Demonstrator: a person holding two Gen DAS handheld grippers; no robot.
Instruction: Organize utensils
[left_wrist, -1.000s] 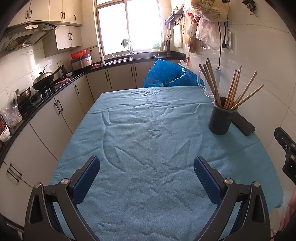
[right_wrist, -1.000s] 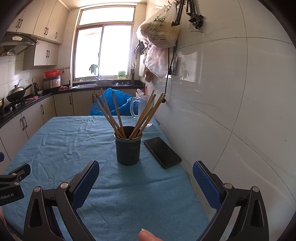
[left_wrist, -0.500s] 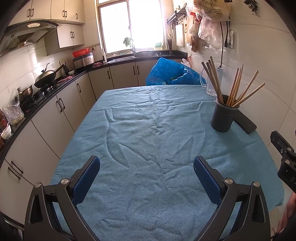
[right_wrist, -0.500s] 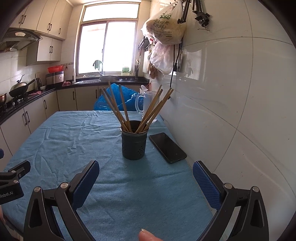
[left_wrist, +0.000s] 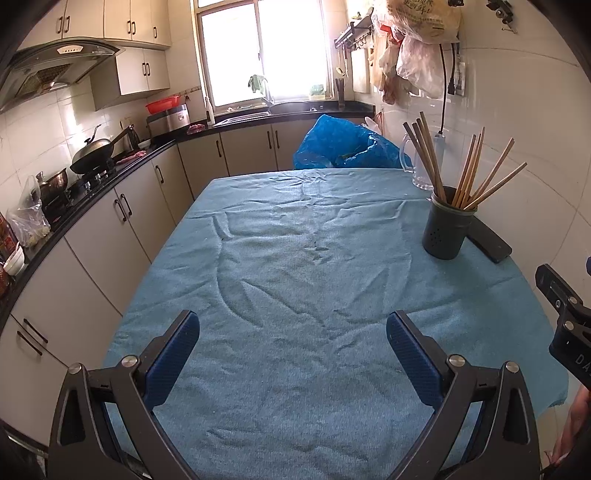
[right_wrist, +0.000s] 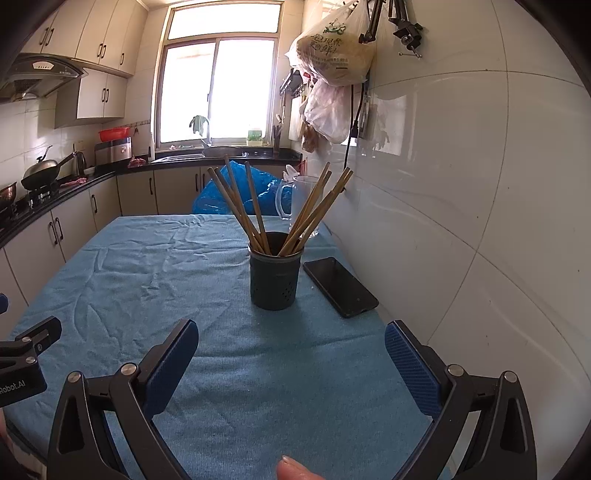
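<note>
A wide stretch of blue tablecloth (left_wrist: 280, 280) is lying bare from the near edge to the far end. Along the tiled wall (right_wrist: 461, 206) side, the dark holder (right_wrist: 274, 282) of splayed chopsticks (right_wrist: 291, 214) is crowding the passage, with a black phone (right_wrist: 340, 286) lying just beside it and a clear jug (right_wrist: 301, 203) standing behind.

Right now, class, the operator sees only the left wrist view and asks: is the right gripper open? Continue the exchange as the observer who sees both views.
Observer: Yes, the right gripper has its jaws wide apart, nothing between them.
Operator: Does the phone touch the chopstick holder?
Observer: No, the phone lies flat, a narrow gap from the chopstick holder.
Operator: Anything else near those jaws?
Observer: A fingertip shows at the right wrist view's bottom edge.
</note>
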